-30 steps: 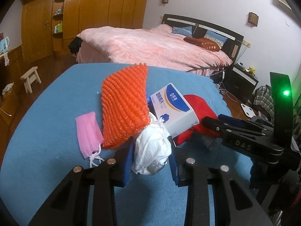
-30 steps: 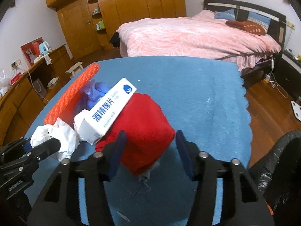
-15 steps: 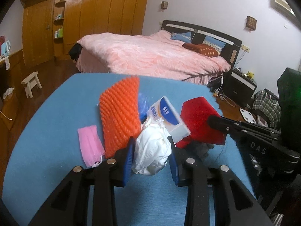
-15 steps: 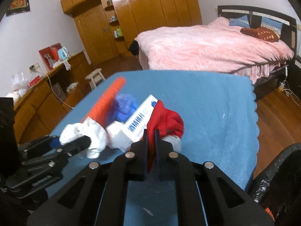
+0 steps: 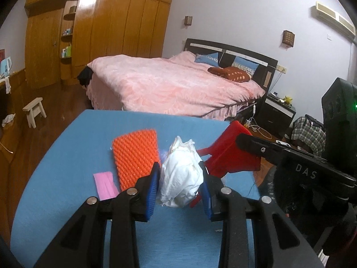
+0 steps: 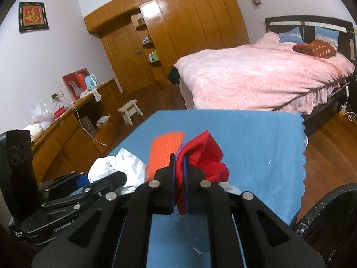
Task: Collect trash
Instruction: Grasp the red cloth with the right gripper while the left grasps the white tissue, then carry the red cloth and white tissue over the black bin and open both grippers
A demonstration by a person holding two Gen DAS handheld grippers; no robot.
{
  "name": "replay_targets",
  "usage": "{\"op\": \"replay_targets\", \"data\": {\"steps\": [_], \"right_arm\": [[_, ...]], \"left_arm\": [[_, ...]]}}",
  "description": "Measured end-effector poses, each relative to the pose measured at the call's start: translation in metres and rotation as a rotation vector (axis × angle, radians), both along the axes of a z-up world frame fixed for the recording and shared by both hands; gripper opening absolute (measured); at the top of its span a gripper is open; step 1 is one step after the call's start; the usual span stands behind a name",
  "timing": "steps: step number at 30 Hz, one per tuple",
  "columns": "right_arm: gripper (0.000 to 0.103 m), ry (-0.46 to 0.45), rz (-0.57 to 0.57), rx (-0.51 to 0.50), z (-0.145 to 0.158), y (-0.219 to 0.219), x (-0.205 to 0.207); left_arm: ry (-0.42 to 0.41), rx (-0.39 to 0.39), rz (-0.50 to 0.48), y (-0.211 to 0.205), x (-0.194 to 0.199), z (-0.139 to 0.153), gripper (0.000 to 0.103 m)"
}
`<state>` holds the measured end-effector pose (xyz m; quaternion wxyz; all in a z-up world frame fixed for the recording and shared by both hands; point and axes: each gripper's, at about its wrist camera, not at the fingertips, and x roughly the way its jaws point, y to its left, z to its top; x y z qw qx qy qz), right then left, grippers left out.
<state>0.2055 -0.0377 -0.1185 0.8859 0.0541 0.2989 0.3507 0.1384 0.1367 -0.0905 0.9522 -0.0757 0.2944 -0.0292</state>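
Both grippers had come up off the blue table point(image 5: 67, 167) since the second before, each carrying its catch with it. Over that second the right gripper point(image 6: 179, 167) had snapped closed on the red cloth point(image 6: 205, 156), which had been lying under the white box; now the cloth hung pinched between narrow jaws, bunched above the pads and trailing threads below. That box no longer showed in either view. On the other side, the left gripper point(image 5: 179, 181) kept its half-wide clamp on the white wad point(image 5: 181, 176), blue pads pressing both flanks, the wad lifted clear of the table. Left behind on the cloth-covered top were the orange mesh point(image 5: 136, 154), lying flat just far-left of the wad, and the pink mask point(image 5: 104, 184) to its left, near the edge of the left finger. From the left camera, the right gripper reached in from the right with the red cloth at its tip, close beside the wad. A black bin point(image 6: 330, 218) with a dark liner sat at the table's near right corner. Beyond the table stood the pink bed point(image 6: 256, 80)
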Motion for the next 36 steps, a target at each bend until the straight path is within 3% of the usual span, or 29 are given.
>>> {"op": "replay_targets", "data": {"steps": [20, 36], "right_arm": [[0.006, -0.095, -0.042, 0.064, 0.061, -0.049, -0.033], [0.006, -0.112, -0.226, 0.021, 0.073, -0.151, -0.072]], "left_arm": [[-0.057, 0.011, -0.021, -0.017, -0.013, 0.035, 0.034], [-0.074, -0.005, -0.183, -0.097, -0.011, 0.045, 0.034]]}}
